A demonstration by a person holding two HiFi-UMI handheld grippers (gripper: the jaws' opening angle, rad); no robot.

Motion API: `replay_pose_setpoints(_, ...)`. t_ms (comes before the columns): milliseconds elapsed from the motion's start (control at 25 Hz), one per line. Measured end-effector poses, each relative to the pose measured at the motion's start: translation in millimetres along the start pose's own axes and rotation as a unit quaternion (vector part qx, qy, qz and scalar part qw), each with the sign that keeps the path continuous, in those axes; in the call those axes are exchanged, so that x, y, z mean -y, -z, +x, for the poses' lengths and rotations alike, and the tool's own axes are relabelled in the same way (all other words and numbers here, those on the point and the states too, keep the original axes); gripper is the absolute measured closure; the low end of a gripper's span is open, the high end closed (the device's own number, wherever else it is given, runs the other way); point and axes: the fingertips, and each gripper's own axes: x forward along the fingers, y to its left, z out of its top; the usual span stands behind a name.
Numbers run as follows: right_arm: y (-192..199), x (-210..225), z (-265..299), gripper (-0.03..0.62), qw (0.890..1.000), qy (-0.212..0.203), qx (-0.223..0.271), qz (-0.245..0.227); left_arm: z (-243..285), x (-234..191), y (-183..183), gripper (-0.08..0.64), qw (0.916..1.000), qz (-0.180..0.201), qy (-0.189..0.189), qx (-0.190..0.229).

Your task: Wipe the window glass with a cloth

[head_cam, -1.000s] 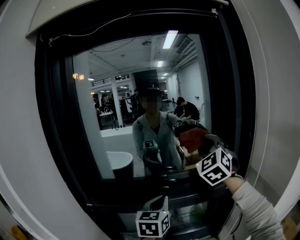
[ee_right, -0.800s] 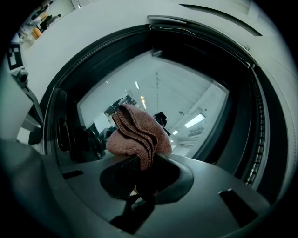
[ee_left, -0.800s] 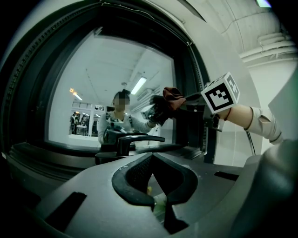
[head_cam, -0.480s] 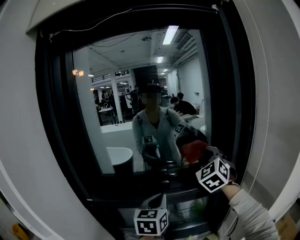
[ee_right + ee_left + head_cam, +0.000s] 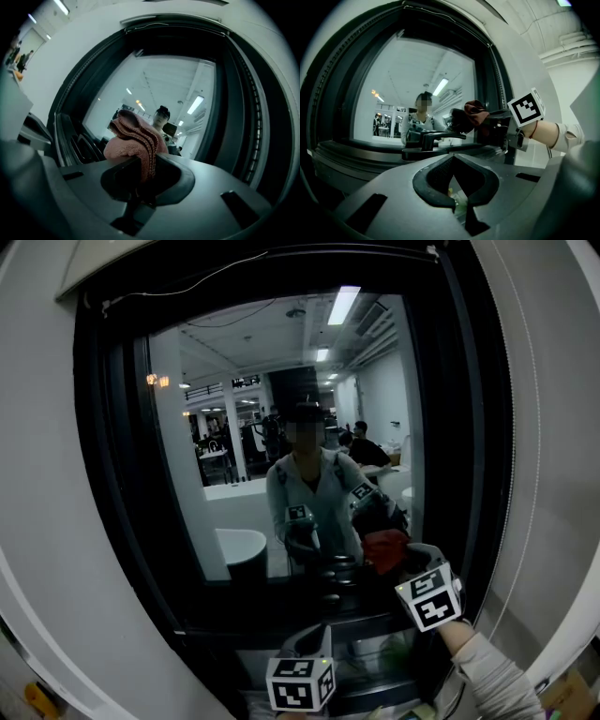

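Reddish cloth (image 5: pixel 383 547) against the lower right of the window glass (image 5: pixel 244 409)
The right gripper (image 5: pixel 140 171) pinches the bunched cloth and holds it to the pane, near the lower right corner of the dark frame (image 5: pixel 101 474) (the cloth meets its own reflection there). The left gripper (image 5: pixel 452 161) hangs lower, short of the glass, its jaws pressed together on nothing.

Location: large open-plan indoor workspace, identified by reflections in the window glass (image 5: pixel 281 362): ceiling strip lights (image 5: pixel 344 304), white column (image 5: pixel 178 474), seated person (image 5: pixel 368 454), tables (image 5: pixel 212 457)
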Motion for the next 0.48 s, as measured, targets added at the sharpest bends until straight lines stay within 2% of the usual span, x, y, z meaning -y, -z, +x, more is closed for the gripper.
replay_pose_setpoints(200,4.2,-31.5,-20.4,0.541,0.997,-0.021,0.034,0.061,-9.9,-4.1,7.9,0.557,0.9999,-0.002,-0.008,0.009)
replay_pose_setpoints(360,0.7,-60.6,-46.7,0.541,0.99,-0.041,0.065,0.119,-21.7,-8.7,21.6,0.557,0.9998,-0.014,-0.016,0.003)
replay_pose_setpoints(480,4.5,-82.5,-65.6,0.541,0.986,-0.048,0.079,0.142,-31.7,-11.4,34.1,0.557,0.9996,-0.021,-0.019,-0.004)
